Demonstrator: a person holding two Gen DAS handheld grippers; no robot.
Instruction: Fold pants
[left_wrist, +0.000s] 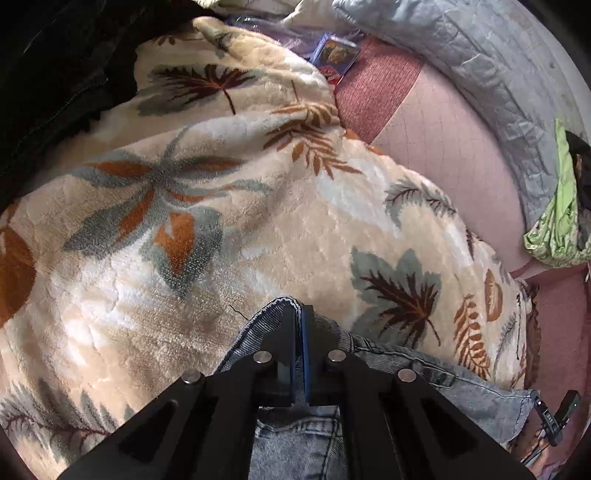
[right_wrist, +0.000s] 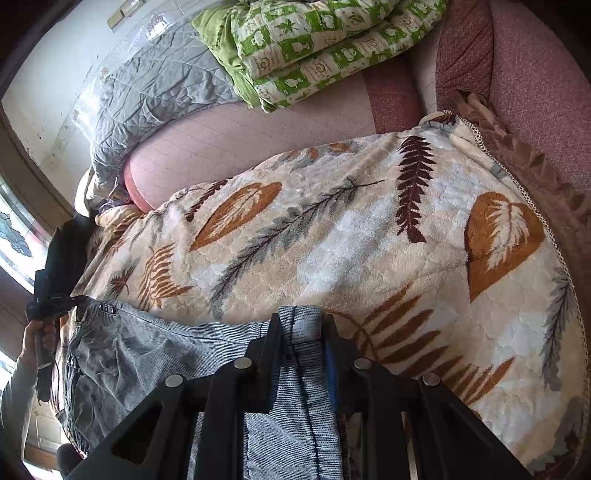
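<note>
Pants (right_wrist: 155, 354), grey denim, lying at 6 o'clock edge of leaf-print blanket (right_wrist: 332, 236). Left gripper (left_wrist: 298, 314) pinching thin denim edge, jaws nearly together. Right gripper (right_wrist: 301, 325) clamping thick folded denim. Green quilt (right_wrist: 314, 48) sitting at 12 o'clock.

1. A home, a sofa or bed corner in a living space.
2. Leaf-patterned fleece blanket (right_wrist: 332, 236), folded green quilt (right_wrist: 314, 44), grey quilted cover (right_wrist: 147, 85) over pink upholstery (right_wrist: 535, 92).
</note>
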